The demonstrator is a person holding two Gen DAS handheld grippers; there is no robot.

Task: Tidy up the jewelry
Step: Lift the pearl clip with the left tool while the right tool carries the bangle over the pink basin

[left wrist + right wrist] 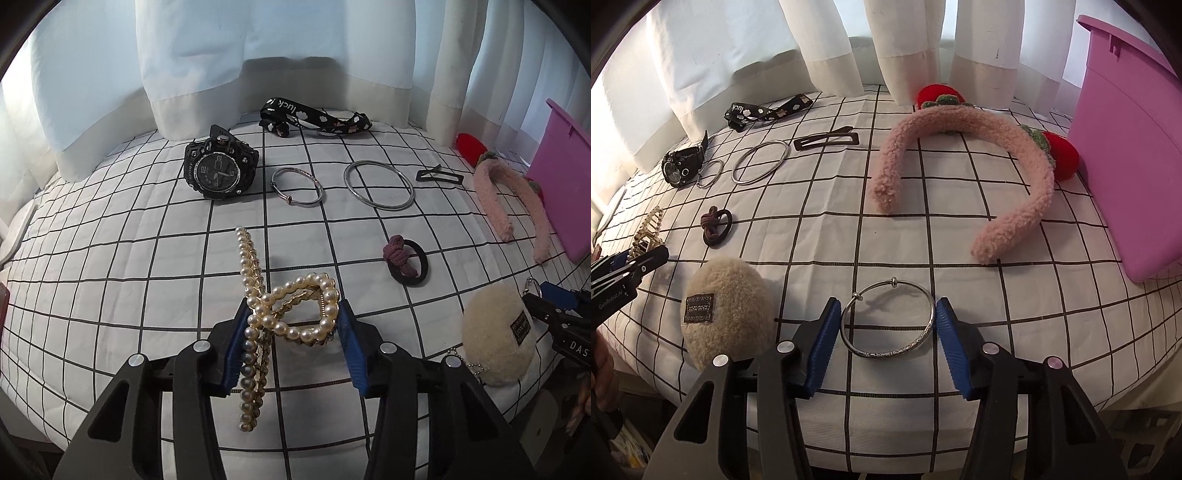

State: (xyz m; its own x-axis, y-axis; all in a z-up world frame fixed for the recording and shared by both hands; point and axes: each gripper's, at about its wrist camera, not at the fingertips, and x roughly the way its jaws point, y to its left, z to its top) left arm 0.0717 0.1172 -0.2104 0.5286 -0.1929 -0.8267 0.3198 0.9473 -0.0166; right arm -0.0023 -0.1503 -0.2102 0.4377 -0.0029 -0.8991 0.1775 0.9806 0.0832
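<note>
Jewelry lies scattered on the checked cloth (960, 236), pink box (1126, 166) at far right. Left gripper (291, 332) pinches the pearl clip (288, 314), its long side pointing away. Right gripper (888, 328) brackets the silver bangle (886, 321) lying flat, jaws spread, perhaps just touching.

A white cloth (894, 236) with a black grid covered the surface. Behind it hung pale curtains (280, 33) with cream hems, and daylight glowed through them from a window.
</note>
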